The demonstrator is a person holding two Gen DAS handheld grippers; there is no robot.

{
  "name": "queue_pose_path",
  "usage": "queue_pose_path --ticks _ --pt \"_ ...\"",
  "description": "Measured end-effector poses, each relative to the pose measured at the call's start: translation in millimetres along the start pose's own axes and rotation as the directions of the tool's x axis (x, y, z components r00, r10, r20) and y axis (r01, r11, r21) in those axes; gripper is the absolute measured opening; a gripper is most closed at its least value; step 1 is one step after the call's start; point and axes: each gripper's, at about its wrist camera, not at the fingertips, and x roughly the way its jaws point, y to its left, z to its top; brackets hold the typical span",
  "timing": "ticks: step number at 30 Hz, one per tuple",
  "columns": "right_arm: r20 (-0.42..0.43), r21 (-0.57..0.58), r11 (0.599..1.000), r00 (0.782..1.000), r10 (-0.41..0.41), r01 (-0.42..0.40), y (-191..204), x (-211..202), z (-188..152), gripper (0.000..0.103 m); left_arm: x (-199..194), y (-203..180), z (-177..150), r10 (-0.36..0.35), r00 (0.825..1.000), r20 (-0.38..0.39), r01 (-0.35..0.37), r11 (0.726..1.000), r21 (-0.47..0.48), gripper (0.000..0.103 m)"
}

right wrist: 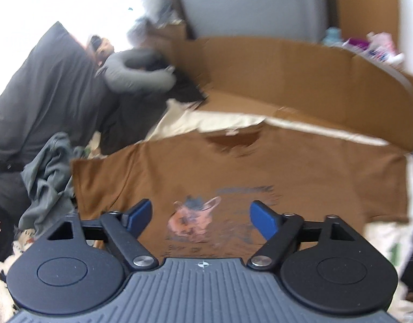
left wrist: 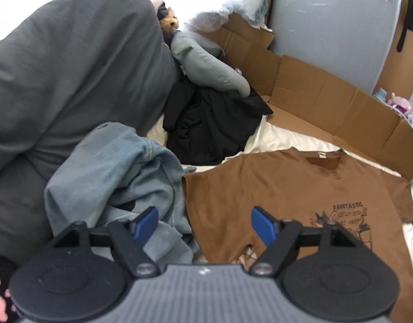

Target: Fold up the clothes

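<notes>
A brown T-shirt with a printed cartoon lies flat, front side up, on a cream sheet. My left gripper hovers open over the shirt's left side, by its left sleeve edge, with nothing between its blue pads. In the blurred right wrist view the same brown T-shirt fills the middle. My right gripper hangs open above the chest print, holding nothing. Whether either gripper touches the cloth I cannot tell.
A crumpled blue-grey garment lies left of the shirt. Black clothes and a big dark grey pillow are piled behind it. Flattened cardboard walls the far side. A grey panel stands behind.
</notes>
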Motion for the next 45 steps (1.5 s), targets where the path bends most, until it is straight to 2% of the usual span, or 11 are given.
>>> queue_pose_path --ticks 5,7,12,17,23,29,34,39,43,45 --pt "-0.017 -0.06 0.995 0.997 0.073 -0.074 29 41 -12 0.077 33 10 4 0.011 1.0 0.008 -0.011 1.0 0.002 0.061" --pt "-0.027 -0.078 0.992 0.995 0.101 -0.102 39 57 -15 0.076 47 12 6 0.018 1.0 0.015 -0.018 1.0 0.013 0.051" --pt "-0.045 -0.064 0.985 0.987 0.156 -0.159 57 93 -26 0.076 92 16 14 0.025 1.0 -0.002 -0.025 1.0 0.01 0.051" --pt "-0.068 -0.032 0.977 0.976 0.207 -0.209 67 122 -38 0.076 128 19 19 -0.004 1.0 -0.011 0.004 1.0 0.007 0.051" --pt "-0.102 -0.04 0.968 0.965 0.242 -0.248 82 147 -44 0.073 154 24 20 -0.022 0.999 -0.047 0.02 0.999 -0.043 0.051" --pt "-0.119 -0.022 0.964 0.958 0.262 -0.266 91 165 -45 0.073 177 29 15 -0.054 0.995 -0.081 0.05 0.998 -0.045 0.049" --pt "-0.135 -0.015 0.954 0.946 0.294 -0.298 106 176 -50 0.073 180 36 14 -0.062 0.996 -0.067 0.058 0.996 -0.07 0.032" --pt "-0.153 -0.006 0.941 0.93 0.334 -0.339 129 188 -58 0.072 177 50 16 -0.096 0.994 -0.061 0.087 0.988 -0.131 0.021" --pt "-0.175 -0.031 0.928 0.916 0.36 -0.371 150 200 -65 0.064 176 55 18 -0.116 0.991 -0.062 0.105 0.982 -0.158 0.008" --pt "-0.19 -0.042 0.923 0.91 0.368 -0.382 160 207 -66 0.06 174 53 19 -0.125 0.99 -0.059 0.116 0.984 -0.134 0.005"
